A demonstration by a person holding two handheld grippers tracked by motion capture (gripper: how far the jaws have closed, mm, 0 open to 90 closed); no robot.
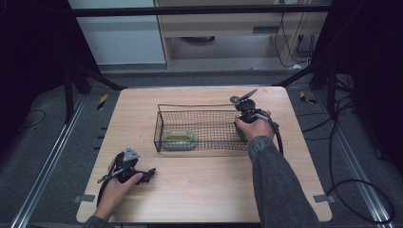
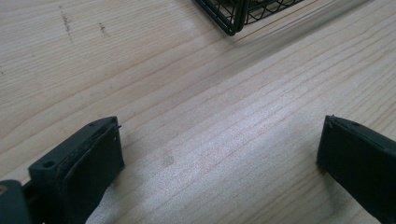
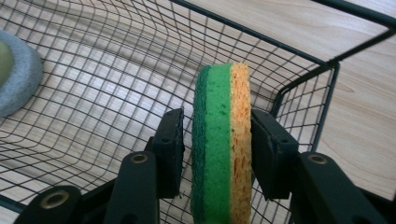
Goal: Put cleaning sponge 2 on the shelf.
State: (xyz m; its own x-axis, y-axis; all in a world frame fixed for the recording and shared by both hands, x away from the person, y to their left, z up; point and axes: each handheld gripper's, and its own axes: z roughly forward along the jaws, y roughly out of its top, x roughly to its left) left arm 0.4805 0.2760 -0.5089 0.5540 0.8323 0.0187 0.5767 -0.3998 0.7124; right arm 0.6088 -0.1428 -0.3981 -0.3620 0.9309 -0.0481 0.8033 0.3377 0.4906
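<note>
On the pale wooden table (image 1: 199, 185) a black wire basket (image 1: 202, 110) is sitting just beyond the middle, its long sides running left to right. At the basket's right end the person's right hand (image 1: 255, 127) is gripping the right gripper (image 3: 217, 140) and pointing it down into the basket. From the right gripper view, a sponge (image 3: 220, 140) is standing on edge between the two black jaws, dark green scouring layer on one face, bright green in the middle, yellow-orange foam on the other. The jaw on the orange side is pressing against the foam; on the green side a thin gap seems to be showing, so I cannot tell for certain whether the grip is closed tight or just loosened. The sponge is hanging inside the basket near its right end wall, and whether its lower edge is touching the mesh floor is hidden.

Toward the basket's left end another sponge-like pad (image 1: 179, 137), grey-blue rimmed with an olive-green top, is lying flat on the mesh.

Down at the near left corner of the table the left hand (image 1: 116, 187) is resting with the left gripper (image 2: 219, 149) low over bare wood, well apart from the basket. Its jaws are spread wide with nothing between them, and a corner of the basket is peeking in at the far edge of the left gripper view.
</note>
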